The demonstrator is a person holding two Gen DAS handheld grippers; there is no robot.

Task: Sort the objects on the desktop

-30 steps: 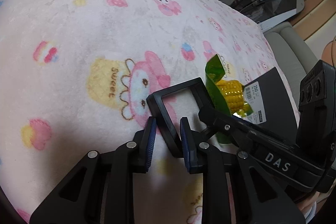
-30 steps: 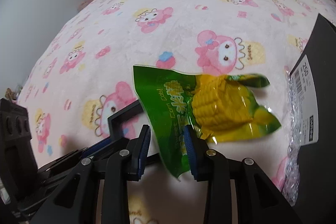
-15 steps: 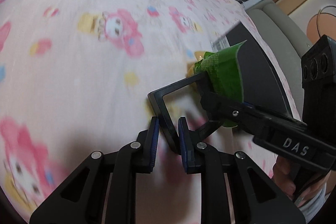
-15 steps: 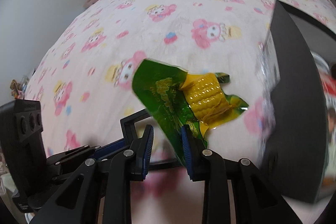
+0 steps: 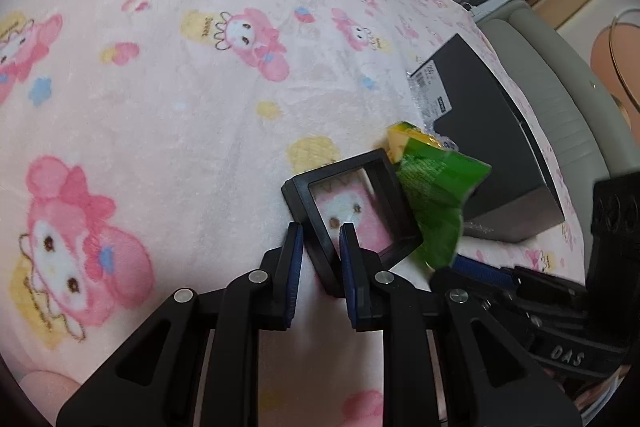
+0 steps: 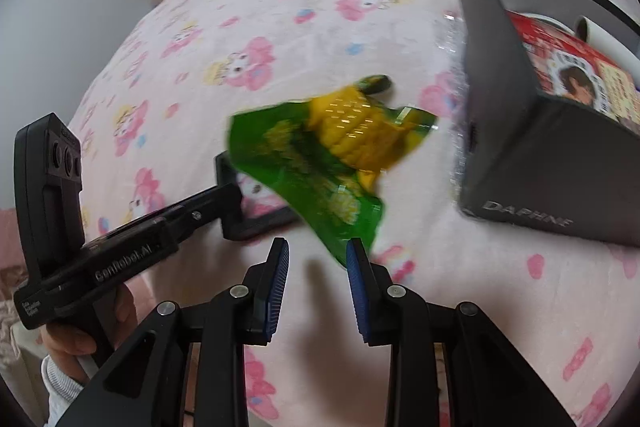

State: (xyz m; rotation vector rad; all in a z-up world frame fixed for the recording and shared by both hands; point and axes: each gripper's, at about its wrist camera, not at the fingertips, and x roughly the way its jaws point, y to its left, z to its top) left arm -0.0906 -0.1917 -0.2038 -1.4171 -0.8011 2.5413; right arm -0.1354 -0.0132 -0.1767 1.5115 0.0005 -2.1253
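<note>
Above a pink cartoon-print blanket (image 5: pixel 168 115): left tool (image 5: pixel 320 247) clamped on the edge of a black square frame (image 5: pixel 352 203), held clear of the cloth. Just beside it, right tool (image 6: pixel 316 259) with a green packet of corn (image 6: pixel 320 163) hanging from its right-hand pad; blurred view, but left pad seemingly clear of the wrapper, jaws narrowly apart. Near the packet, on the blanket, an open dark grey box (image 6: pixel 532 147) holding a red printed package (image 6: pixel 576 75). Bare hand (image 6: pixel 76 335) on the left tool's handle.
</note>
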